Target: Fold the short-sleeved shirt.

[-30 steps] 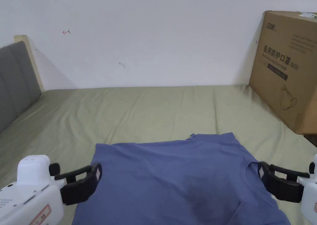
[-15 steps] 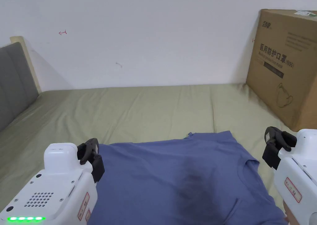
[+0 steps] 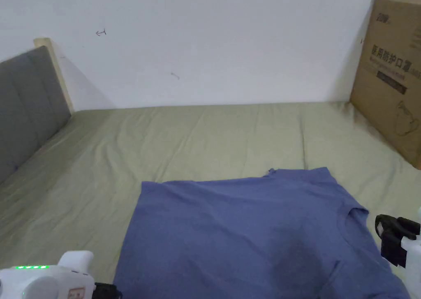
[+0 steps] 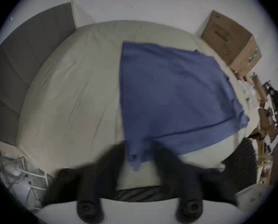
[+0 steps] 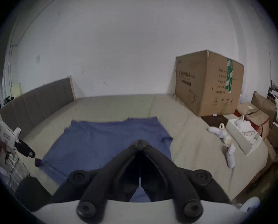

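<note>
A blue short-sleeved shirt point(image 3: 246, 230) lies spread flat on the green bed sheet point(image 3: 197, 139), its neck opening toward the right. My left gripper point(image 3: 107, 291) sits low at the shirt's near left corner. In the left gripper view its blurred jaws stand apart with that corner of the shirt point(image 4: 135, 159) lying between them. My right gripper point(image 3: 384, 234) hovers beside the neck opening at the right edge. In the right gripper view its jaws point(image 5: 139, 142) meet at the tips above the shirt point(image 5: 102, 140), with nothing seen between them. The left gripper point(image 5: 29, 152) shows there too, far left.
A large cardboard box point(image 3: 390, 77) stands on the bed's far right against the white wall. A grey padded headboard point(image 3: 24, 106) runs along the left. Bags, boxes and white items point(image 5: 248, 130) crowd the floor to the right of the bed.
Both grippers have dropped back toward me. The left one left the shirt's far left corner for its near left corner. The right one now sits low by the neck opening.
</note>
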